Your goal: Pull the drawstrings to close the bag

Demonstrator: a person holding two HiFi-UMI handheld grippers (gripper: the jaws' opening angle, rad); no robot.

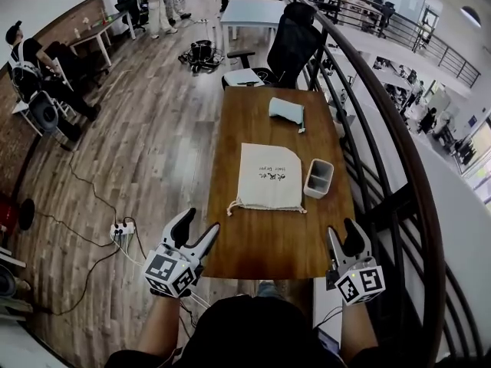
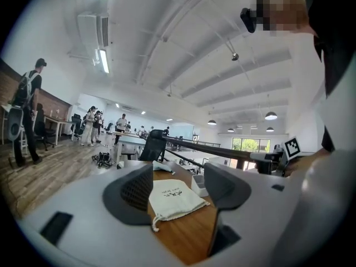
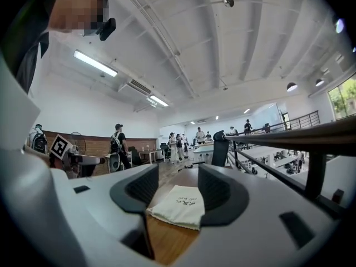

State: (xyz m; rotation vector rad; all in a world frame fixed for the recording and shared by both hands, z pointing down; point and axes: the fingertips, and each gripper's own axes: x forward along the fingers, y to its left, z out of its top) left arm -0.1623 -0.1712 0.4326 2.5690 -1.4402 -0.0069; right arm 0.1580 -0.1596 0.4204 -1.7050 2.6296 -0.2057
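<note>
Here, seen from above, a long wooden table (image 1: pixel 265 245) runs away from the person, who stands at its near end with a gripper in each hand. A flat cream drawstring bag (image 1: pixel 268 176) lies near the middle of the tabletop, its printed face up and its gathered mouth turned toward the person. A knotted drawstring (image 1: pixel 232 205) trails from the bag's near left corner onto the wood.

The left gripper (image 1: pixel 199 222) hovers at the table's near left corner, jaws spread wide and gripping nothing. The right gripper (image 1: pixel 343 230) hovers at the near right corner, jaws likewise well apart and empty. Each gripper's own view shows the bag lying farther off on the table, framed in the gap between the dark pads, not touched by them.

Just to the right of the bag sits a small pale open container (image 1: pixel 318 178). A folded light-blue cloth (image 1: pixel 286 110) rests toward the far end. A black office chair (image 1: pixel 291 44) stands beyond the table, and a dark railing (image 1: pixel 383 129) curves along the right side.
</note>
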